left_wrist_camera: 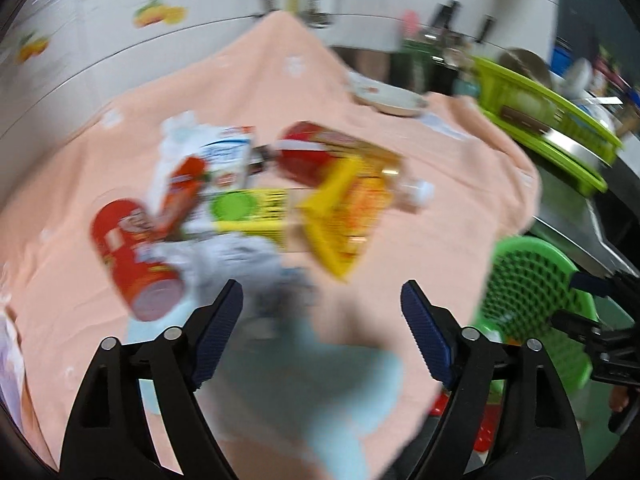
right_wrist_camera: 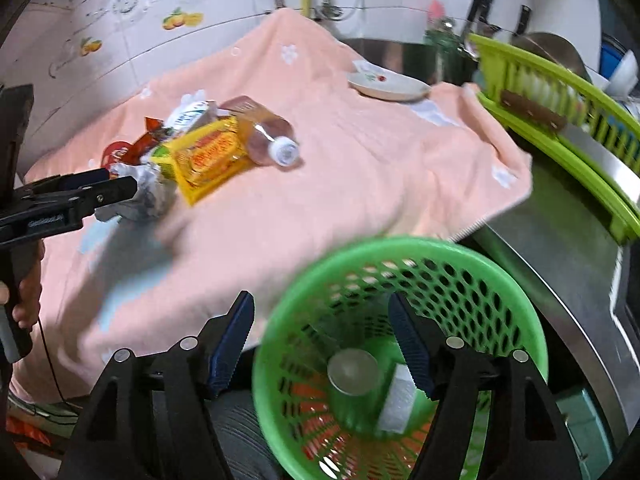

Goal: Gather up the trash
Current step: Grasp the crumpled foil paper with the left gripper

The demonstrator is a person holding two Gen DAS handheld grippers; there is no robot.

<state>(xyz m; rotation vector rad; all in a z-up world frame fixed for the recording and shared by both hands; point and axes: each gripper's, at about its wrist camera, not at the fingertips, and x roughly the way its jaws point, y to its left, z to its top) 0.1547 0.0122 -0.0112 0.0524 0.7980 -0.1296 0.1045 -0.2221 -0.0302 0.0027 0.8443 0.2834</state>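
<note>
While both my grippers are standing open with nothing between their pads, I am looking over a heap of trash on the pink cloth. My left gripper is hovering wide open just short of the heap, so it is the nearer tool; the pile lies straight ahead of it and slightly to its left. Nearest its fingers is crumpled paper, with the red can lying on its side to the left, its long axis running toward the gripper. Behind those I am seeing the yellow packet and the bottle, whose cap is pointing toward the cloth's open side. My right gripper is hanging over the green basket below the cloth's edge, well apart from the heap; a can and a white piece are already lying inside. I judge the next pick belongs to the left, reaching forward and down.
</note>
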